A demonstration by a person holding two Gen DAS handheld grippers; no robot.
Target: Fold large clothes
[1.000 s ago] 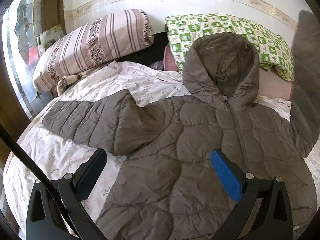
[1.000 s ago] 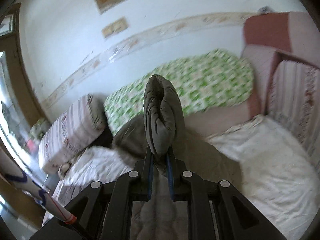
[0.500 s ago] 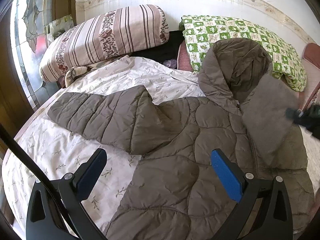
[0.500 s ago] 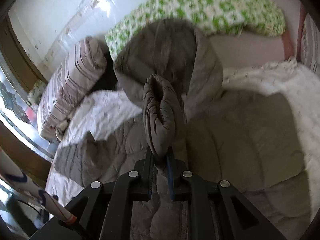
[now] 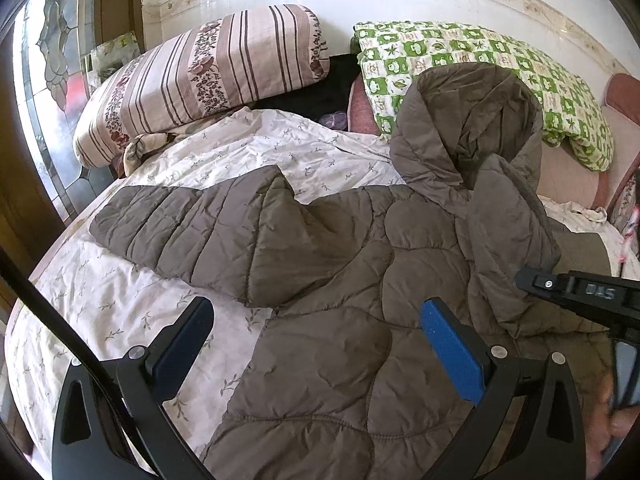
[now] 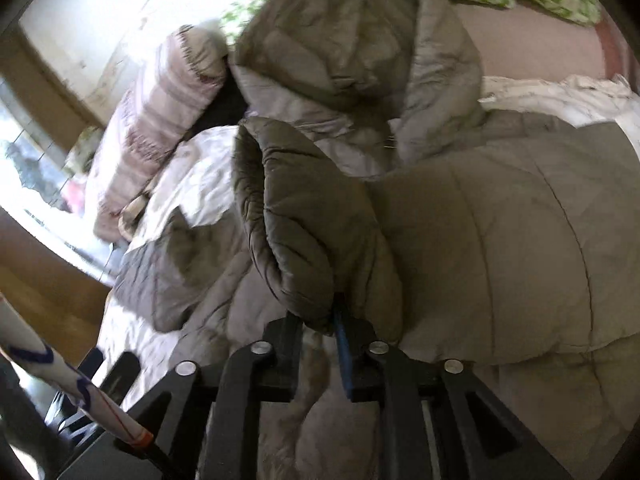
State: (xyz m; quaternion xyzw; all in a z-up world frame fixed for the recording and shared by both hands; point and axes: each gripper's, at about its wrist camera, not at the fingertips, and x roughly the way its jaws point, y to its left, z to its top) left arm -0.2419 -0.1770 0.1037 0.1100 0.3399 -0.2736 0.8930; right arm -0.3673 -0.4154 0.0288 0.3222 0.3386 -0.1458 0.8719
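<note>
A brown quilted hooded jacket (image 5: 360,280) lies face up on the bed, hood (image 5: 468,128) toward the pillows. Its left sleeve (image 5: 192,232) stretches out over the sheet. My left gripper (image 5: 315,306) hovers open over the jacket's lower front with nothing between its fingers. The other sleeve is folded across the chest, and its cuff (image 6: 288,216) stands up from my right gripper (image 6: 318,320). The jaws are opening, with the cuff's edge still wedged between the pads. In the left wrist view, the right gripper (image 5: 532,282) reaches in low from the right edge.
A striped pillow (image 5: 200,76) and a green checked pillow (image 5: 480,72) lie at the head of the bed. The floral sheet (image 5: 100,312) shows at the left. A stained-glass window (image 5: 52,60) is beyond it. A hand (image 5: 612,412) shows at lower right.
My right gripper came down from high above the bed, carrying the sleeve over onto the jacket's chest, and its jaws have parted slightly. The left gripper stayed about where it was.
</note>
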